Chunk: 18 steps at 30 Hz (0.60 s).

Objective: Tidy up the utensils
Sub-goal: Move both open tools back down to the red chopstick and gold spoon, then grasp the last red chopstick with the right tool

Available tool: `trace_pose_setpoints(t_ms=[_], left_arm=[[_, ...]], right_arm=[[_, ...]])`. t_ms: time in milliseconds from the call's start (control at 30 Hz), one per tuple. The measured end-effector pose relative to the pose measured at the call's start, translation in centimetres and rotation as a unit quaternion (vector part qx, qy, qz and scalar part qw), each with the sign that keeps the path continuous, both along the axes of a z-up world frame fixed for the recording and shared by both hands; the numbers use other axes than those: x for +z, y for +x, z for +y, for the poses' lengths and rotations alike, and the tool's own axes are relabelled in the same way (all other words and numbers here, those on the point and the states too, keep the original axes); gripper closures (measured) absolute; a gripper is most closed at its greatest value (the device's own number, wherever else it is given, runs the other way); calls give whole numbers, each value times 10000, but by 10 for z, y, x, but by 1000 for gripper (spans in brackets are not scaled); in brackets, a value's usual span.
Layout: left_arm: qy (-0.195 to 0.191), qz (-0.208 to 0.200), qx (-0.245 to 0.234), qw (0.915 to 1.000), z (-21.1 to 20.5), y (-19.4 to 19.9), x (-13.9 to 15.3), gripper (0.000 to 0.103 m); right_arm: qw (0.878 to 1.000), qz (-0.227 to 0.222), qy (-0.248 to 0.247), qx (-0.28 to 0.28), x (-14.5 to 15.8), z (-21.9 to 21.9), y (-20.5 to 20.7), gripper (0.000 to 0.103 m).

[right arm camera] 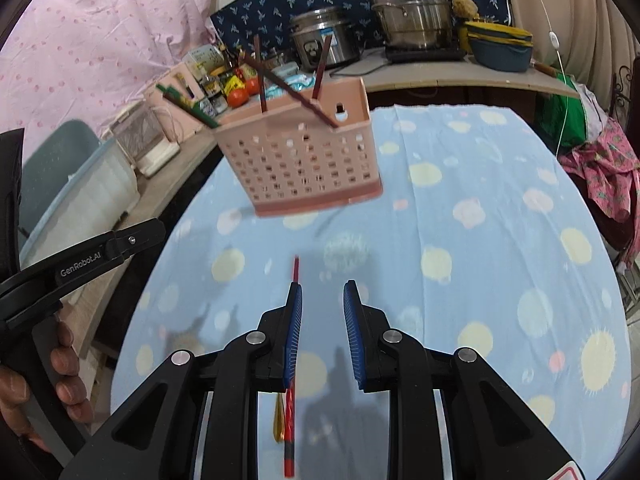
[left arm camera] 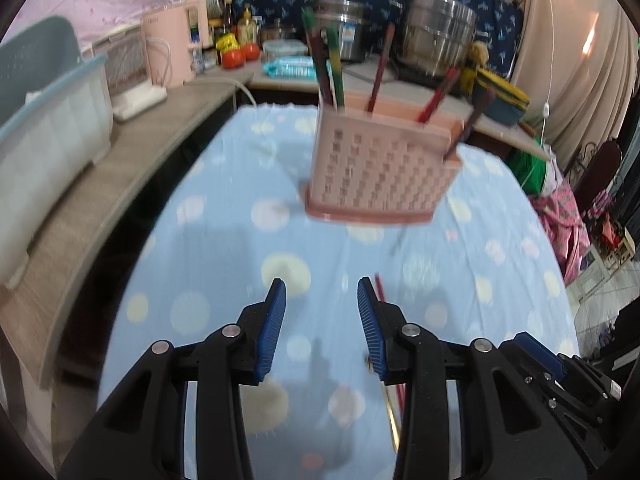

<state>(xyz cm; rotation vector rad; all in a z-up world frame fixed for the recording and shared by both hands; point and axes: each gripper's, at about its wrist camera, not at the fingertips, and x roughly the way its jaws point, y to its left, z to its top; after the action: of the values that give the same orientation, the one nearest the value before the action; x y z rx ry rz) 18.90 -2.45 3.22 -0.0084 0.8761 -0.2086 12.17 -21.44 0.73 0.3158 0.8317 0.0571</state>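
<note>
Left tongs (left arm camera: 322, 320): blue-padded, parted to a moderate gap, nothing between the pads, hanging over the dotted blue cloth (left arm camera: 224, 240) of the counter. Right tongs (right arm camera: 322, 320): parted more narrowly, also empty between the pads; a red chopstick (right arm camera: 295, 270) lies on the cloth and passes under the left-hand pad, contact not discernible. Utensil basket (left arm camera: 376, 168): pink perforated plastic, flat-backed with a darker base tray, standing on the cloth at twelve o'clock from both tongs, well apart from them. Contents: dark red-brown chopsticks (left arm camera: 380, 68) leaning at various angles and a green-handled pair (left arm camera: 334, 68) at the basket's ten o'clock corner; one stick lies slantwise across the rim in the right view. Left wrist view only: a thin red stick (left arm camera: 380, 286) at the right-hand pad's tip, running back under the tongs beside a brass-coloured piece (left arm camera: 394, 428) at five o'clock. Right wrist view only: the full length of the red chopstick with a gold-coloured utensil tip (right arm camera: 279, 420) at six o'clock, a hanging hole in the basket's back wall (right arm camera: 340, 109), and at eight o'clock a hand (right arm camera: 60, 376) gripping the black handle of the other tool (right arm camera: 80, 260). Both views blurred. Background: steel pots (right arm camera: 408, 8), tomatoes (right arm camera: 240, 94), a pale bin (left arm camera: 44, 140) at nine o'clock.
</note>
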Motion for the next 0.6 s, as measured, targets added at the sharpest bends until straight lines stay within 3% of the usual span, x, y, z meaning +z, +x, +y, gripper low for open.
trace_pose_setpoints(t_ms=[333, 600], left_arm=[[163, 516, -21, 9985, 6, -34, -50, 67], [239, 794, -15, 9966, 11, -51, -77, 67]], right_arm=[[9971, 627, -154, 395, -53, 26, -41, 81], [9944, 761, -231, 694, -68, 44, -59, 81]])
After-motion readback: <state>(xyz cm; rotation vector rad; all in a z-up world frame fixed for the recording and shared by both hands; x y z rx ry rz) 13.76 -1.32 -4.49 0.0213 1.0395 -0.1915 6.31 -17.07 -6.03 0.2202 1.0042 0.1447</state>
